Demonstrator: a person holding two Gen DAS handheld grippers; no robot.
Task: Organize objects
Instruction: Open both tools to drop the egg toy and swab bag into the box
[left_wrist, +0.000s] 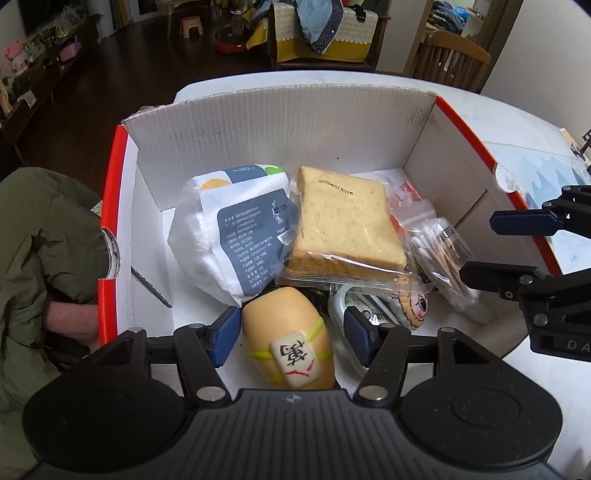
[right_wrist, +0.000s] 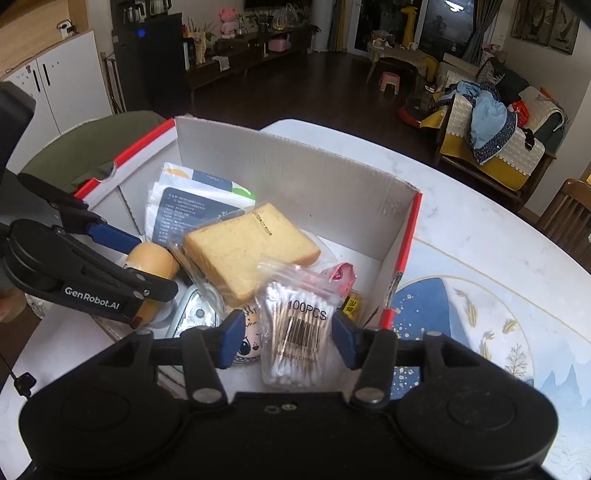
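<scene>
Both your claws hang over the box (left_wrist: 421, 122), which sits on the counter (right_wrist: 461, 221), each pointing steeply down into it.

Left claw (left_wrist: 291, 334): jaws straddle the yellow toy (left_wrist: 288, 332) at the near end of the box. The left pad looks to touch it; a gap shows at the right pad. You are not gripping it firmly, as far as I can tell: open around it.

Right claw (right_wrist: 288, 338): jaws stand either side of the swab bag (right_wrist: 295, 325), gaps on both sides. Open, nothing held. The bag lies on top of the pile, likely free to settle there.

Box contents: tissue pack (left_wrist: 236, 229) at the far left, wrapped bread (left_wrist: 347, 225) leaning over the middle, swab bag at the right wall, a small face toy (right_wrist: 247, 343) and a pink packet (right_wrist: 341, 275) tucked below. Heavier, flatter goods sit under and behind; loose light ones on top, probably so they stay reachable.
</scene>
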